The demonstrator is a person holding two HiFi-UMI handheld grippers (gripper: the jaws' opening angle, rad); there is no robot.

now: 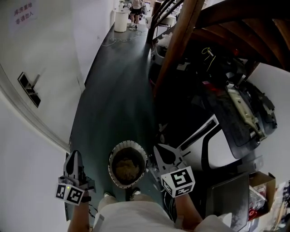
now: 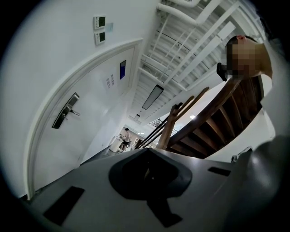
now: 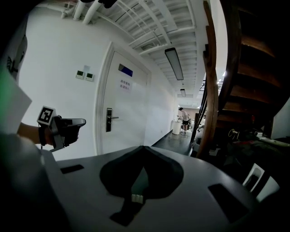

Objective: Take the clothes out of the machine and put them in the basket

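A round light-rimmed basket [image 1: 143,159] stands on the dark floor at my feet, with a brownish heap of clothes [image 1: 126,169] inside. My left gripper [image 1: 74,155] is raised left of the basket, jaws together and nothing between them; its tips [image 2: 147,153] point down the corridor. To the right of the basket my right gripper [image 1: 161,151] is shut and empty, its tips [image 3: 144,149] aimed the same way. The left gripper [image 3: 72,123] also shows in the right gripper view. The white machine [image 1: 224,152] with dark trim stands to my right.
A white door with a handle [image 1: 28,85] fills the left wall. A wooden staircase post [image 1: 179,43] rises on the right over dark clutter [image 1: 235,104]. A cardboard box [image 1: 263,183] sits at the lower right. Far down the corridor are a white bin [image 1: 120,20] and a person [image 1: 136,9].
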